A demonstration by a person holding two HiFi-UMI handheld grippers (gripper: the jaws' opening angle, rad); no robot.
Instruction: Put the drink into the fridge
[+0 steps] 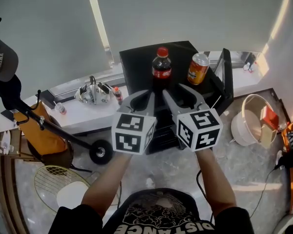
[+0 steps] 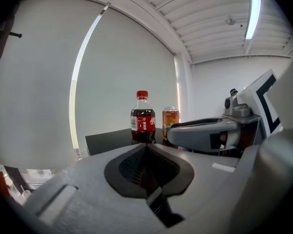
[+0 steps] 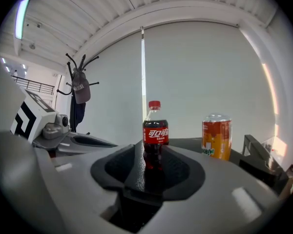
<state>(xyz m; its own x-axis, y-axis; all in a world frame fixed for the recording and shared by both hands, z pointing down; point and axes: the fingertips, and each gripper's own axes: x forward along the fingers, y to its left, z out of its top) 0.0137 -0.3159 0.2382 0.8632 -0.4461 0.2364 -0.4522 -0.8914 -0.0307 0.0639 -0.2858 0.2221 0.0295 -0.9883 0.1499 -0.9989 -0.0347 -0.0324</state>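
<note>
A cola bottle (image 1: 161,65) with a red cap and an orange can (image 1: 198,68) stand upright on top of the black fridge (image 1: 136,62). Its door (image 1: 227,77) stands open at the right. Both grippers hover side by side in front of the fridge, short of the drinks. My left gripper (image 1: 145,95) has its jaws together with nothing in them. In the left gripper view the bottle (image 2: 142,121) and can (image 2: 170,121) stand beyond its tips (image 2: 146,147). My right gripper (image 3: 149,147) is open; the bottle (image 3: 155,130) shows through the gap, well ahead, and the can (image 3: 216,136) is to its right.
A white bucket (image 1: 251,121) sits on the floor right of the fridge. A sill with small metal items (image 1: 93,92) runs left of it. A coat stand with a cap (image 1: 2,62), a wheel (image 1: 101,151) and a wire fan guard (image 1: 53,184) are at the left.
</note>
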